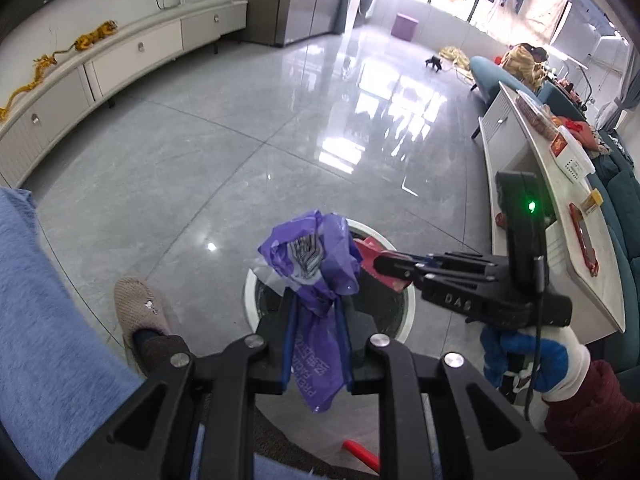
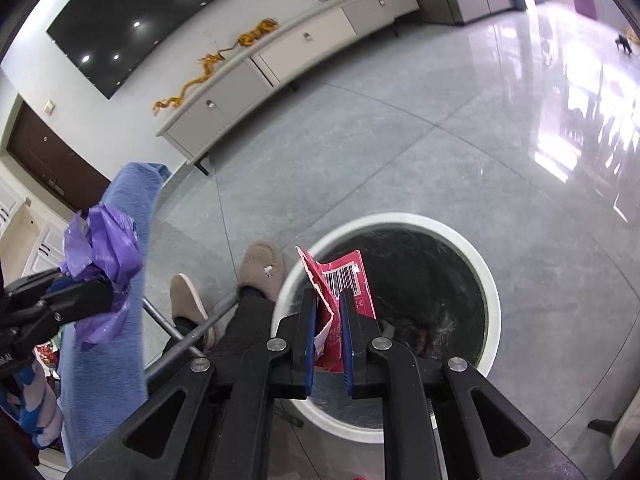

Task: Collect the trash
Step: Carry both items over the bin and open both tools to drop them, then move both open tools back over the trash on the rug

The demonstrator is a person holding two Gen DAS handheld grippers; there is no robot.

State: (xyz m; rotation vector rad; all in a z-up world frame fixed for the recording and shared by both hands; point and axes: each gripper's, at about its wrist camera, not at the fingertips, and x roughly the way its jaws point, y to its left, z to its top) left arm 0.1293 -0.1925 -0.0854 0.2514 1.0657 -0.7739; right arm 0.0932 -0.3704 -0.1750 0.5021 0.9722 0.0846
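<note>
Where crumpled, purple plastic bag (image 1: 316, 264); torn red barcoded wrapper (image 2: 346, 280).

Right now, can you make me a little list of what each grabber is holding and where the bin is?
left gripper: shut on the purple plastic bag, crumpled
right gripper: pinching the red wrapper, torn, barcode showing
trash bin: round, white rim, dark liner, on the grey floor
position: both pieces held over the bin's opening, not yet dropped
nearby: person's beige slipper beside the bin
</note>
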